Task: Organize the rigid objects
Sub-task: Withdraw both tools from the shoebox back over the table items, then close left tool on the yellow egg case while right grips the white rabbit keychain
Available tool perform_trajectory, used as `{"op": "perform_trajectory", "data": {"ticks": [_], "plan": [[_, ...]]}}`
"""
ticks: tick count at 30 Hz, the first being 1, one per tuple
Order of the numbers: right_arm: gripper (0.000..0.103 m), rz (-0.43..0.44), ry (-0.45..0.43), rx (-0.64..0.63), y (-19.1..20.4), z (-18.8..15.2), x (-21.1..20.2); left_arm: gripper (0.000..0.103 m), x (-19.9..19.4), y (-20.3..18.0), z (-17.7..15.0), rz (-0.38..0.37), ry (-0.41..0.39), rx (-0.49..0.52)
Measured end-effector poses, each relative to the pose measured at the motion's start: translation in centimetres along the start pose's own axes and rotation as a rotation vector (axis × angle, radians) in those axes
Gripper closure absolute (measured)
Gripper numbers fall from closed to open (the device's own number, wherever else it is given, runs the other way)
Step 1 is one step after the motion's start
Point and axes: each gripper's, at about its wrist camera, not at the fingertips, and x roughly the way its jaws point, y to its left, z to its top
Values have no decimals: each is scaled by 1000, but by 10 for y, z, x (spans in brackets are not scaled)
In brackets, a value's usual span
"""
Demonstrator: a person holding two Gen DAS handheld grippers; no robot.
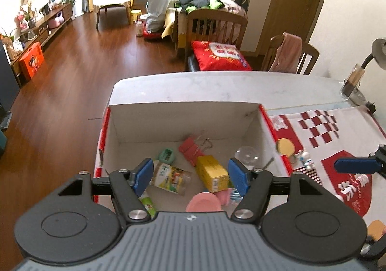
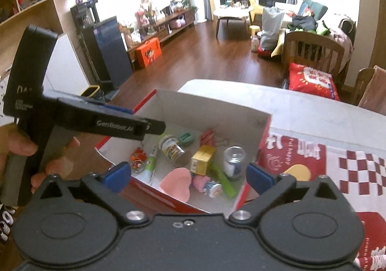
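Note:
An open cardboard box (image 1: 183,121) with red outer sides stands on the table and holds several small items: a labelled jar (image 1: 170,177), a yellow carton (image 1: 212,172), a red clip (image 1: 190,150), a clear bulb (image 1: 247,155) and a pink piece (image 1: 205,202). My left gripper (image 1: 190,178) hovers over the box, open and empty. My right gripper (image 2: 188,174) is open and empty above the box's near edge (image 2: 168,201); the jar (image 2: 172,148) and carton (image 2: 202,160) show below it. The left gripper (image 2: 135,126) shows from the side in the right wrist view.
A red and white patterned cloth (image 1: 337,150) covers the table right of the box, with a small figurine (image 1: 305,158) and a yellow disc (image 1: 284,146) on it. A desk lamp (image 1: 376,53) stands at the far right. Chairs (image 1: 214,27) stand behind the table.

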Motion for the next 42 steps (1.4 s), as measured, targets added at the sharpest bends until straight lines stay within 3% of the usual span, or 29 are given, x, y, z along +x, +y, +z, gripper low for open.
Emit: {"op": "perform_trajectory", "data": {"ticks": [3, 4, 6, 16, 27, 31, 42], "plan": [[0, -23, -20, -7, -14, -7, -15, 33, -8, -18, -5, 26, -47, 19], [0, -30, -28, -6, -21, -10, -20, 24, -11, -24, -7, 35, -64, 20], [0, -38, -36, -2, -34, -17, -29, 17, -17, -36, -10, 38, -101, 4], [0, -105, -15, 9, -104, -45, -48, 17, -13, -116, -17, 0, -179, 58], [1, -132, 16, -85, -153, -78, -32, 17, 40, -207, -28, -53, -132, 142], [1, -127, 35, -96, -173, -87, -19, 17, 65, -235, -31, -38, -116, 199], [5, -97, 76, -73, -204, -93, 23, 17, 145, -252, -20, 42, -57, 160]]}}
